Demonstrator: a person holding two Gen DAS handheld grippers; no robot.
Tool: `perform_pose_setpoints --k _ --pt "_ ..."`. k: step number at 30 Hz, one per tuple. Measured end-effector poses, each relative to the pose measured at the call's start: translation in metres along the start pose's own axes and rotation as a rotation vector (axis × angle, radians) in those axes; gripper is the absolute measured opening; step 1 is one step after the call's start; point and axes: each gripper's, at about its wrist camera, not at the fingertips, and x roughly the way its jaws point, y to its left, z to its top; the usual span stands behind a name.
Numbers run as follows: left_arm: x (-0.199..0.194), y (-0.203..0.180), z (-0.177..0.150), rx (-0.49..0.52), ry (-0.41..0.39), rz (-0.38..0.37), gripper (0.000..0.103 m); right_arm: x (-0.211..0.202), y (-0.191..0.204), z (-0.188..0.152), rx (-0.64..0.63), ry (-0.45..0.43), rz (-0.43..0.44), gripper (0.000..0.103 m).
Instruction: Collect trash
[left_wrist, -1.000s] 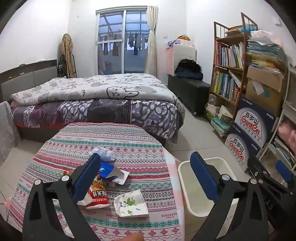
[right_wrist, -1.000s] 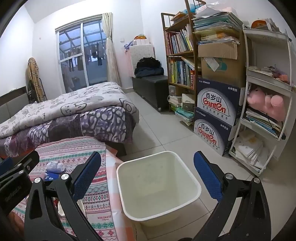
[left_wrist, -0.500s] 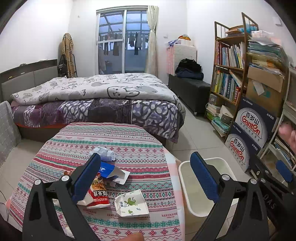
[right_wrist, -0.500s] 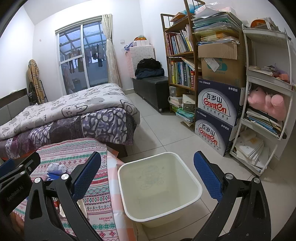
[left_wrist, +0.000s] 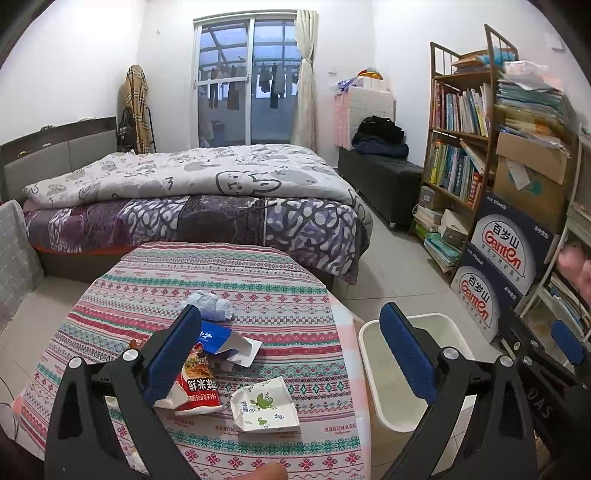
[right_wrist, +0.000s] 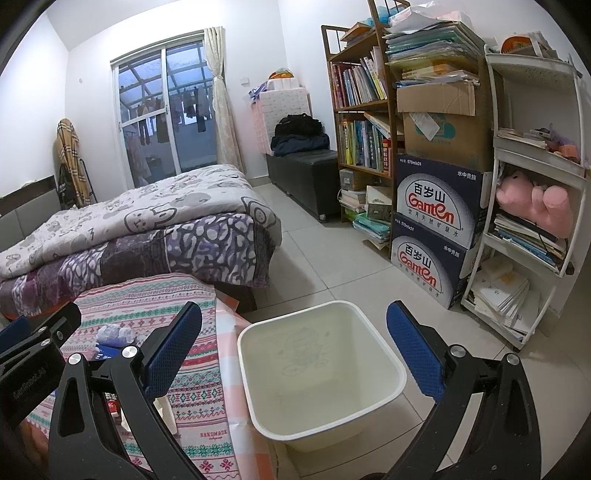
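Left tongs (left_wrist: 291, 343) spread empty above wrappers on striped-cloth bench (left_wrist: 207, 273), right tongs (right_wrist: 295, 347) spread empty over white plastic bin (right_wrist: 388, 391).

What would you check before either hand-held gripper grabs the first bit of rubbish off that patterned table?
1. Left hand-held gripper open and holding nothing: ok.
2. Right hand-held gripper open and holding nothing: ok.
3. White bin upright beside the table, nothing in it: ok.
4. Trash in view: red snack packet, white leaf-print wrapper, blue-and-white carton, crumpled tissue: ok.
5. Leaf-print wrapper lying apart from the other pieces: ok.
6. Firm grip possible on the flat wrapper: cannot tell.
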Motion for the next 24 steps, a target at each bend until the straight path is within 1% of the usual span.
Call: perform_pose_setpoints --k 24 --pt "0.0008 0.0106 -0.0036 -0.006 0.005 0.005 0.094 0.0012 0.0022 -0.0006 0.003 0.004 0.002 0.096"
